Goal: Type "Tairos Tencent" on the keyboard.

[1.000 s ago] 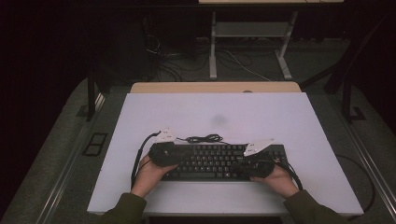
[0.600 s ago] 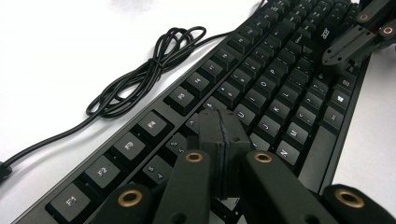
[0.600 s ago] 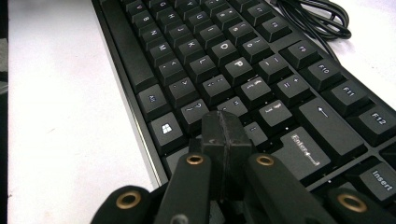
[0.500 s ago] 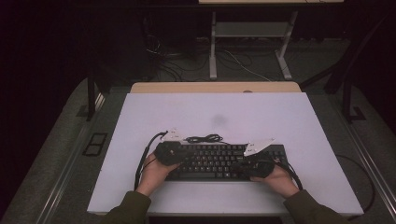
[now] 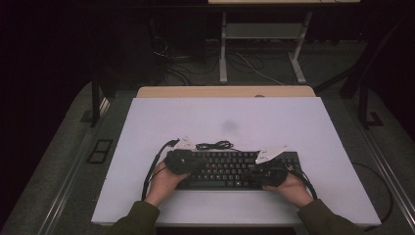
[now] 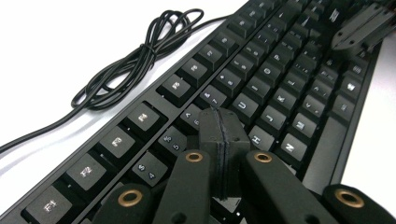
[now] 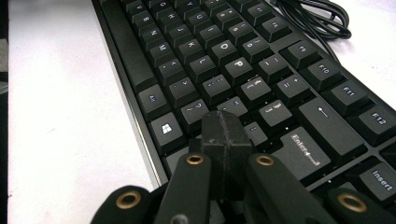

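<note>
A black keyboard lies along the near edge of the white table. Its cable is coiled just behind it. My left gripper hovers over the keyboard's left end. Its jaws are shut, with the tips above the number and letter keys and nothing between them. My right gripper is over the keyboard's right end, also shut and empty, with its tips above the keys beside Enter. The cable coil lies on the table past the function row.
A wooden bench edge adjoins the table's far side. Beyond it are metal desk legs and loose floor cables. Each gripper's own cable loops onto the table beside the hands. Part of the right gripper shows at the far end of the keyboard.
My left hand has edged a little to the right over the keyboard's left end. The right hand has stayed where it was.
</note>
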### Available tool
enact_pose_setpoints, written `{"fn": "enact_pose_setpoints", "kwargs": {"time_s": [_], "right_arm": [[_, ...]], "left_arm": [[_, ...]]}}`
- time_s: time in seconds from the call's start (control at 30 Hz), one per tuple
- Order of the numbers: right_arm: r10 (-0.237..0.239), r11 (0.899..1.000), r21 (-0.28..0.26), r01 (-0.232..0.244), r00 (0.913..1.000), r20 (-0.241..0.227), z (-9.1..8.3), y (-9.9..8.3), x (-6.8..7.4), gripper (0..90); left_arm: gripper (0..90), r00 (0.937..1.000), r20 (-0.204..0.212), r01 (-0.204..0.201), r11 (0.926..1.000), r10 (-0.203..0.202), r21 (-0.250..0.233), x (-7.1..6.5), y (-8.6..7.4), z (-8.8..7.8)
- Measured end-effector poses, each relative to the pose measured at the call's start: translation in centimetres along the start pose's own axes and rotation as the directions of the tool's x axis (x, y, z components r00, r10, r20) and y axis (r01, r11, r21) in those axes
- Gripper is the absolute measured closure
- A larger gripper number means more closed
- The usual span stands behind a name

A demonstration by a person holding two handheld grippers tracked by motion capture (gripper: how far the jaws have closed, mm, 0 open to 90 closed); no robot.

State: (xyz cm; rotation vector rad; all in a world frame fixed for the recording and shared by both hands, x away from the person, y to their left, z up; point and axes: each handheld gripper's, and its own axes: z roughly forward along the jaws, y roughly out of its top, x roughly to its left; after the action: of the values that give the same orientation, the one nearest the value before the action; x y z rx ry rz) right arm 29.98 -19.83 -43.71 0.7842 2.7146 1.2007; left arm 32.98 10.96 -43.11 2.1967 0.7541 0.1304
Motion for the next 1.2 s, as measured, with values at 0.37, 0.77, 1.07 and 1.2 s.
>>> {"fn": "enact_pose_setpoints", "kwargs": {"time_s": [0.37,0.77,1.07,1.2], "right_arm": [[-0.002,1.0,-0.001,0.002,1.0,0.002,0.0,0.0,0.0,89.2],[-0.004,1.0,-0.001,0.004,1.0,0.003,0.0,0.0,0.0,89.2],[0.001,1.0,-0.003,-0.001,1.0,0.002,0.0,0.0,0.0,89.2],[0.003,1.0,-0.003,-0.003,1.0,0.003,0.0,0.0,0.0,89.2]], "left_arm": [[88.8,1.0,-0.004,-0.005,0.9999,0.005,0.013,0.0,-0.1,0.1],[88.1,0.9999,0.016,0.002,0.999,-0.002,-0.045,-0.2,0.0,-0.8],[73.2,0.9998,0.002,0.018,0.9965,-0.018,-0.081,-0.1,-0.4,-2.0],[63.4,0.9999,-0.008,0.011,0.9964,-0.011,-0.084,0.0,-0.8,-2.5]]}}
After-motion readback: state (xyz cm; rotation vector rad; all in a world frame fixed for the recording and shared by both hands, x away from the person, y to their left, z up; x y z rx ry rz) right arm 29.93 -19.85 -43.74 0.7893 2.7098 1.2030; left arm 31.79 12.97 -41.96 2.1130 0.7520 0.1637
